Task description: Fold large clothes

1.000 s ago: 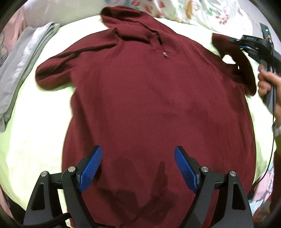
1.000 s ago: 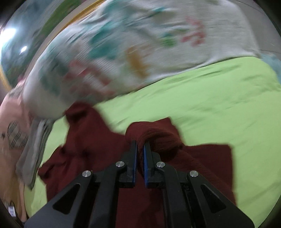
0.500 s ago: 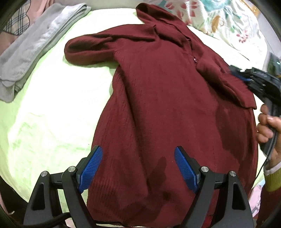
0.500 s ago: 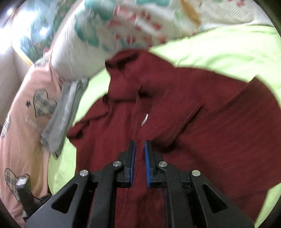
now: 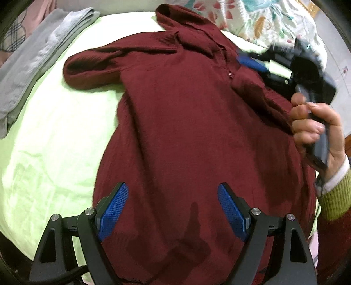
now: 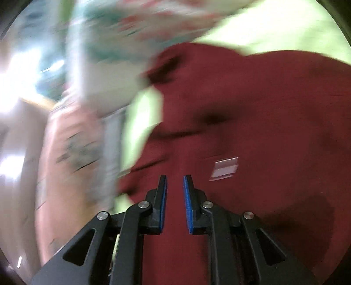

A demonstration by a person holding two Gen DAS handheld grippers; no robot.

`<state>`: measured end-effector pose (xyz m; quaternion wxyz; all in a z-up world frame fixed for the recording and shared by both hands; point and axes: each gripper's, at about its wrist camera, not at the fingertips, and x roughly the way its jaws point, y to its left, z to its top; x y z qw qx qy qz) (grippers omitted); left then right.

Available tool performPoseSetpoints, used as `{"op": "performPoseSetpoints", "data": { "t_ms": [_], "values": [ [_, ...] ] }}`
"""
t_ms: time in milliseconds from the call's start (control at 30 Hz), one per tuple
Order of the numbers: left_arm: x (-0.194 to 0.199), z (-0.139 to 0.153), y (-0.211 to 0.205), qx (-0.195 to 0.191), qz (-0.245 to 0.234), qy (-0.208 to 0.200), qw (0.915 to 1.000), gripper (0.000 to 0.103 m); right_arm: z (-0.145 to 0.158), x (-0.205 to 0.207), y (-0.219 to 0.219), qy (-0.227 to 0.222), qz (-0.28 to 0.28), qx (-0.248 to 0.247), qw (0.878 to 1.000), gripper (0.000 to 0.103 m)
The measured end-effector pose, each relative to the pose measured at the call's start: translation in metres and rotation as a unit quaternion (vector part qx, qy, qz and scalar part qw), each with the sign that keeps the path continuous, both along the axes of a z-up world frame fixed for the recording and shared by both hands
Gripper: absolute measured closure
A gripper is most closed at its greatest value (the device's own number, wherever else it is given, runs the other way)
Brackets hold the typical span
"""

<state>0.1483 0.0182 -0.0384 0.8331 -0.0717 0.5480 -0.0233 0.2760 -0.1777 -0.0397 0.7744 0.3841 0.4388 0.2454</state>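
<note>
A dark red knit sweater (image 5: 186,122) lies flat on a light green bed sheet (image 5: 50,140), collar at the far end. Its left sleeve (image 5: 98,63) sticks out to the left; its right sleeve (image 5: 258,92) is folded over the chest. My left gripper (image 5: 173,197) is open and empty above the sweater's hem. My right gripper (image 5: 252,62) hovers over the folded sleeve near the collar. In the blurred right wrist view the right gripper (image 6: 175,182) has a narrow gap between its jaws with nothing in it, above the sweater (image 6: 252,122).
Folded grey clothes (image 5: 37,59) lie at the sheet's far left. A flowered pillow (image 5: 263,19) lies beyond the collar. A pink patterned cloth (image 6: 72,153) lies at the left in the right wrist view.
The right gripper carried the right sleeve across onto the chest, let go of it and opened slightly. The left gripper stayed open over the hem and shifted slightly.
</note>
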Motion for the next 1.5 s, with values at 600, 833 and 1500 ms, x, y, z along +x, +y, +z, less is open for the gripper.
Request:
{"op": "performPoseSetpoints", "data": {
  "t_ms": [600, 833, 1500],
  "values": [
    [0.036, -0.002, -0.03, -0.03, -0.017, 0.0, 0.9994, 0.019, -0.016, 0.021, -0.034, 0.069, -0.084, -0.15, 0.983, 0.092],
    [0.036, -0.005, -0.024, -0.039, -0.004, -0.004, 0.9992, 0.018, 0.012, 0.009, 0.043, 0.01, 0.064, 0.001, 0.998, 0.062],
    [0.12, -0.022, -0.015, -0.11, 0.0, -0.054, 0.9924, 0.098, 0.034, -0.184, -0.098, -0.009, -0.184, -0.065, 0.981, 0.044]
  ]
}}
